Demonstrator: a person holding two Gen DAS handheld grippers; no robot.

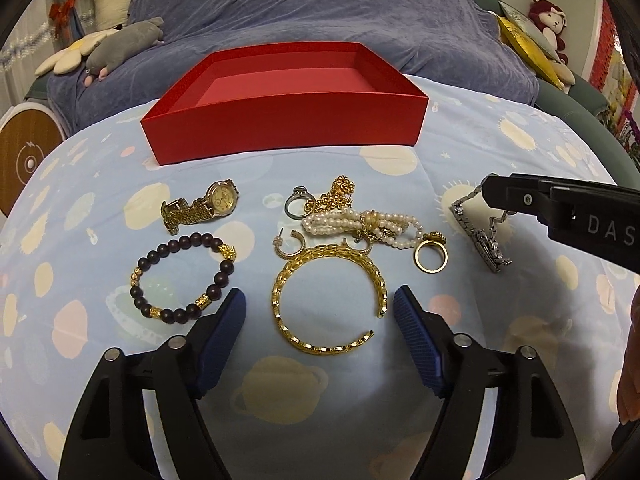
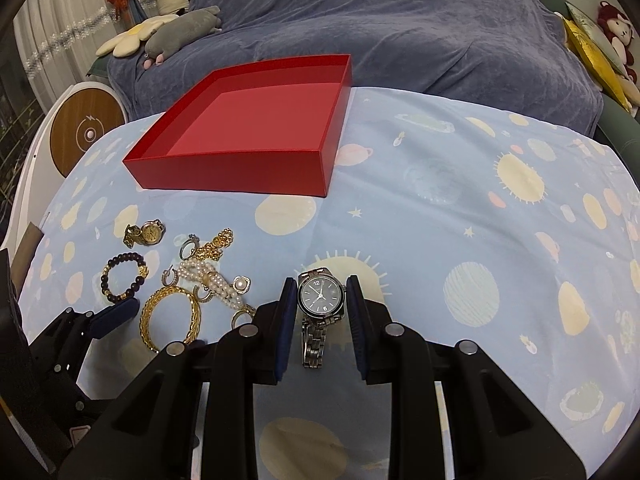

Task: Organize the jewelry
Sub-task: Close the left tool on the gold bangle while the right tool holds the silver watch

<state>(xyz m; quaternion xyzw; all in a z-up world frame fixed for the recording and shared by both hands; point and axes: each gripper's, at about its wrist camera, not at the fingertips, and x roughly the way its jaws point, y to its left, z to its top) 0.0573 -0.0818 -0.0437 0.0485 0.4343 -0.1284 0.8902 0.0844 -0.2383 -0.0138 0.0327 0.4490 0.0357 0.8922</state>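
An empty red box (image 1: 280, 128) (image 2: 240, 168) stands at the back of the blue patterned cloth. In front lie a gold watch (image 1: 200, 204), a dark bead bracelet (image 1: 184, 276), a gold bangle (image 1: 328, 292), a pearl bracelet (image 1: 360, 224), a gold chain (image 1: 336, 194), a silver ring (image 1: 295, 203), a gold ring (image 1: 430, 254) and hoop earrings (image 1: 290, 242). My left gripper (image 1: 320, 320) is open around the near part of the bangle. My right gripper (image 2: 321, 304) is shut on the silver watch (image 2: 321, 298) by its case; its band hangs down. The watch also shows in the left wrist view (image 1: 486, 240).
A sofa under a purple-blue cover (image 1: 320, 12) runs behind the table, with plush toys (image 1: 120, 40) at the left and a red-haired doll (image 1: 550, 20) at the right. A round wooden-faced device (image 2: 86, 132) stands left of the table.
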